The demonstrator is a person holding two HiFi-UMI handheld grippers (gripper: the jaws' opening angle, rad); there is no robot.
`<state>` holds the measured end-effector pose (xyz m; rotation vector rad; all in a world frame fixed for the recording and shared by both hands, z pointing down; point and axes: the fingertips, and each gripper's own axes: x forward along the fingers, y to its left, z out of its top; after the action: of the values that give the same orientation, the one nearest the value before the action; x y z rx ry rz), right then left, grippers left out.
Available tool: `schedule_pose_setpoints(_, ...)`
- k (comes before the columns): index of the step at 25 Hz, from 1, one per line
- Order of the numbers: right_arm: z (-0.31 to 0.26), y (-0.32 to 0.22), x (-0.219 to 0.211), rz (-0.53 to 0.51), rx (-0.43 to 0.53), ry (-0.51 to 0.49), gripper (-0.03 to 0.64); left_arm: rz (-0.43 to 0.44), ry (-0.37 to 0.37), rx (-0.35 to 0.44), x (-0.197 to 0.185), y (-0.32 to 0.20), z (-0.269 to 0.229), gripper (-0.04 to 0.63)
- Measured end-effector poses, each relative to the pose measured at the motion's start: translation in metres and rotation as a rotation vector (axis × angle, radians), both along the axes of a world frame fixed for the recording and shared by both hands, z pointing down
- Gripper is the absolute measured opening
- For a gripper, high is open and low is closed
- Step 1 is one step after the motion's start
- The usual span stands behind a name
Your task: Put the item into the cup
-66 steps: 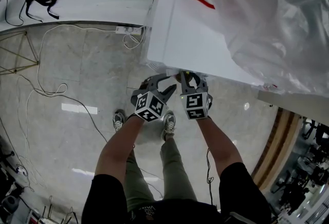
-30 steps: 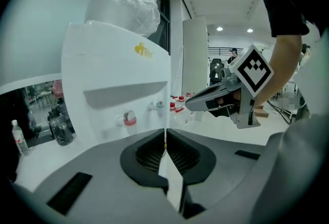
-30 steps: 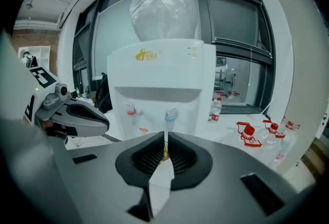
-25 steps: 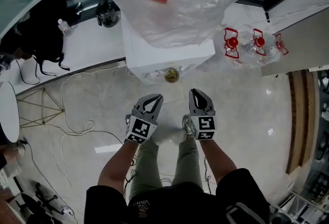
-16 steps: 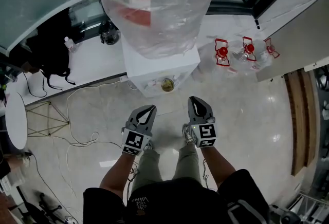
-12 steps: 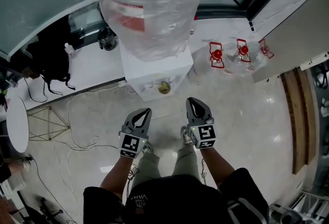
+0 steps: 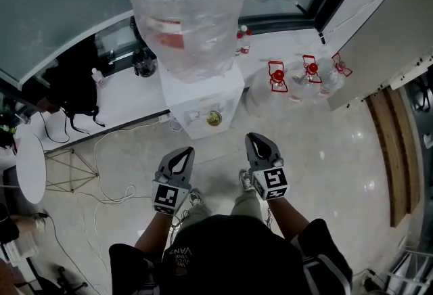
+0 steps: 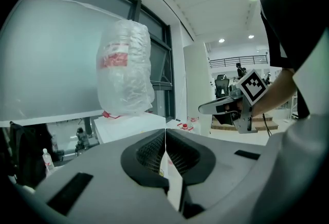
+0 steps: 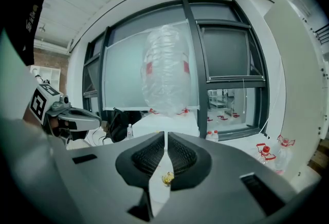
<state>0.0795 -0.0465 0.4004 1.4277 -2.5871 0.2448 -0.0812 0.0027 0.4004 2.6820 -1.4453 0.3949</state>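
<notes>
Both tools, the left gripper (image 7: 184,153) and the right gripper (image 7: 257,143), have their jaws pressed together on nothing. They have drawn back from the white box-shaped stand (image 7: 203,94) and hang over the pale floor (image 7: 325,151). The small round gold-coloured object (image 7: 214,118) at the stand's near edge is probably the cup; its contents are too small to tell, so placing looks finished or paused.

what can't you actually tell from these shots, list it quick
- Small yellow object on the white cabinet: too small in the head view to identify.
- Contents of the plastic-wrapped bundle: cloudy wrap hides them in every view.
- Any cup: none can be made out in any view.
</notes>
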Motion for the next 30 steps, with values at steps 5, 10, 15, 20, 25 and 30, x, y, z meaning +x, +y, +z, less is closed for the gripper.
schedule_pose_setpoints(5, -0.019, 0.021, 0.001, -0.022, -0.009, -0.012, 0.052, -0.007, 0.01, 0.04, 0.0, 0.015, -0.025, 0.02)
schedule_pose_setpoints(10, -0.033, 0.034, 0.002, -0.036, 0.003, -0.037, 0.052, -0.031, 0.028, 0.066, -0.001, 0.026, -0.043, 0.02)
schedule_pose_setpoints(15, -0.045, 0.042, 0.004, -0.049, 0.02, -0.05, 0.052, -0.05, 0.041, 0.083, 0.001, 0.036, -0.058, 0.02)
schedule_pose_setpoints(20, -0.056, 0.046, 0.006, -0.066, 0.019, -0.06, 0.051, -0.063, 0.06, 0.117, 0.004, 0.038, -0.077, 0.02)
schedule_pose_setpoints(25, -0.064, 0.047, 0.013, -0.078, 0.012, -0.057, 0.049, -0.073, 0.066, 0.122, 0.008, 0.04, -0.085, 0.019)
schedule_pose_setpoints(30, -0.066, 0.045, 0.02, -0.081, -0.002, -0.052, 0.046, -0.072, 0.063, 0.114, 0.013, 0.041, -0.087, 0.019)
